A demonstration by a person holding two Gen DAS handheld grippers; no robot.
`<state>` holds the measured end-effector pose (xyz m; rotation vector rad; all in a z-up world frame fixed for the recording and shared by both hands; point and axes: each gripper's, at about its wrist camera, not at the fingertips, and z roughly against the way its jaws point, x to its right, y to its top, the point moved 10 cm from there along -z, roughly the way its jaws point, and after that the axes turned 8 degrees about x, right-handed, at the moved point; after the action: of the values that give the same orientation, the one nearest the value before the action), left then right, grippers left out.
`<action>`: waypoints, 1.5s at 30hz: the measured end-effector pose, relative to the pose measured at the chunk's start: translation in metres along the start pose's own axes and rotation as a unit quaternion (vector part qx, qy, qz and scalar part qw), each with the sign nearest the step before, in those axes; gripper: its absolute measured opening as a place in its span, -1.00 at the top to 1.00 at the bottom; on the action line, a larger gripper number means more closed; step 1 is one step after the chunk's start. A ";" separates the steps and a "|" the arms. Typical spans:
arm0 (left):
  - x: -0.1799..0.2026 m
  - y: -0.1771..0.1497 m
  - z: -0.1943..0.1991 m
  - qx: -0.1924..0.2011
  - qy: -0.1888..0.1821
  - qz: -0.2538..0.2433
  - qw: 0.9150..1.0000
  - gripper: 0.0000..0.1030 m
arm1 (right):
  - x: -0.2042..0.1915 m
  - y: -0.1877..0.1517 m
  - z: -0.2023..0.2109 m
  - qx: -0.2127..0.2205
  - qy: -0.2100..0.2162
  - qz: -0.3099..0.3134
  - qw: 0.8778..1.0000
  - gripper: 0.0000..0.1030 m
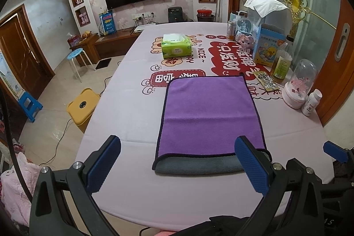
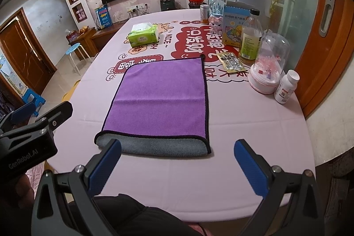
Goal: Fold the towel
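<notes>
A purple towel (image 1: 210, 112) with a dark hem lies flat on the pink tablecloth, folded so that its grey underside shows as a strip along the near edge. It also shows in the right wrist view (image 2: 163, 101). My left gripper (image 1: 177, 160) is open and empty, held above the table just short of the towel's near edge. My right gripper (image 2: 177, 160) is open and empty, at the towel's near right corner. The right gripper's blue fingertip (image 1: 334, 150) shows at the right of the left wrist view. The left gripper's body (image 2: 28, 132) shows at the left of the right wrist view.
A green tissue pack (image 1: 176, 48) lies on the far side of the table (image 1: 124, 107). Along the right edge stand a bottle (image 2: 251, 37), a glass dome ornament (image 2: 268, 65), a white pill bottle (image 2: 286, 86), a foil blister pack (image 2: 231, 62) and boxes. A yellow stool (image 1: 83, 105) stands left of the table.
</notes>
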<state>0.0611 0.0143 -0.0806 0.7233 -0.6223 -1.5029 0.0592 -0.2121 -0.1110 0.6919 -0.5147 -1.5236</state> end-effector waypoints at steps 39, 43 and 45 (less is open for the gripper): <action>0.009 -0.007 -0.026 -0.058 -0.042 0.006 0.997 -0.99 | 0.021 0.024 -0.012 0.018 0.041 0.004 0.999 -0.98; 0.002 -0.007 -0.040 -0.069 -0.039 -0.005 0.997 -0.98 | 0.027 0.026 -0.022 0.019 0.040 0.017 0.999 -0.98; -0.003 -0.010 -0.046 -0.076 -0.040 -0.008 0.996 -0.99 | 0.030 0.026 -0.029 0.018 0.045 0.019 0.999 -0.97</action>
<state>0.0894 0.0193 -0.1174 0.5552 -0.5566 -1.5824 0.0984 -0.2417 -0.1170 0.7704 -0.4854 -1.4440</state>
